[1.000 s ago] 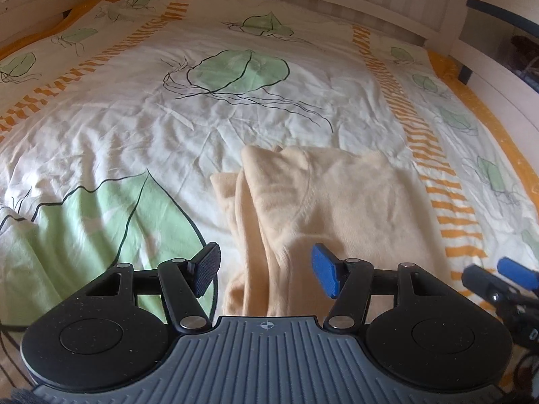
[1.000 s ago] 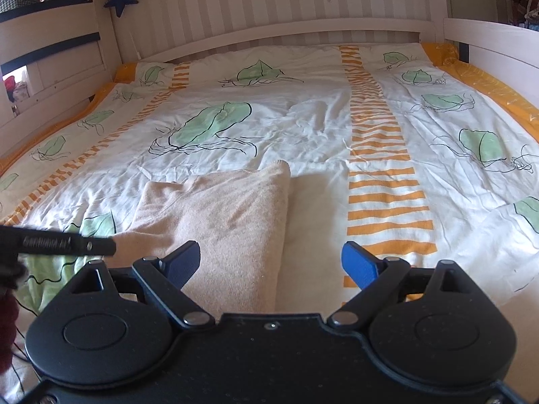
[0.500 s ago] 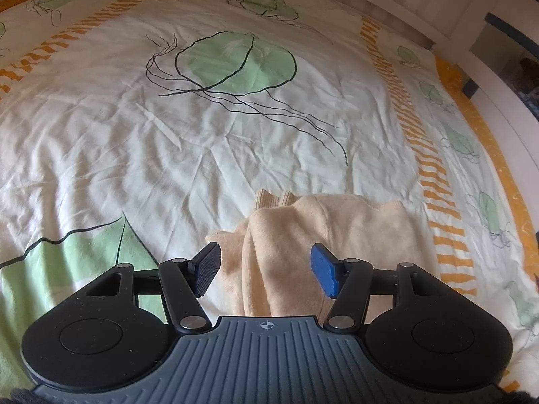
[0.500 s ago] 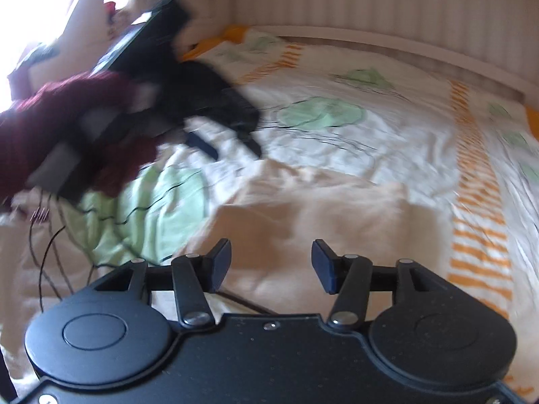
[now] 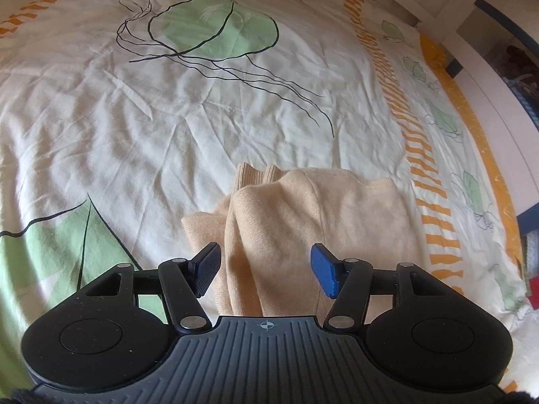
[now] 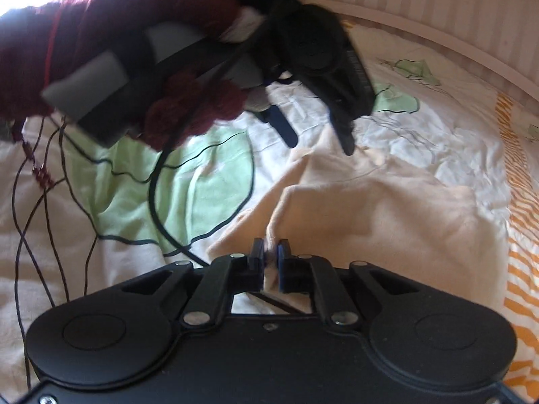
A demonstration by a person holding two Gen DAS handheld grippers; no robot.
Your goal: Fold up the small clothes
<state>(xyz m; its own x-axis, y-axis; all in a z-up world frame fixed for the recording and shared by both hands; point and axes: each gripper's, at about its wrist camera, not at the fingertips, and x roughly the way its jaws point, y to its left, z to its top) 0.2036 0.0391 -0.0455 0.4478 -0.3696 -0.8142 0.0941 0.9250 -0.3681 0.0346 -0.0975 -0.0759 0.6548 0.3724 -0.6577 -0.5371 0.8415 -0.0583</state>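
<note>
A cream knitted garment (image 5: 320,215) lies folded lengthwise on the bed, its ribbed cuffs pointing away from me. My left gripper (image 5: 266,271) is open just above its near left part, and its pads are not touching the cloth lying between them. In the right wrist view the same garment (image 6: 387,215) spreads to the right. My right gripper (image 6: 269,252) is shut on a raised fold at the garment's near edge. The left gripper (image 6: 316,134) hangs open over the garment's far corner there, held by a hand in a dark red sleeve (image 6: 101,10).
The bedspread (image 5: 134,118) is white with green jellyfish prints and orange striped bands. A white wooden bed rail (image 5: 488,77) runs along the right side, a slatted headboard (image 6: 438,0) stands behind. Thin black cables (image 6: 155,185) trail over the cover at the left.
My right gripper swung left, rolled and closed onto a fold of the garment. My left gripper moved forward and tipped down over the garment, staying open.
</note>
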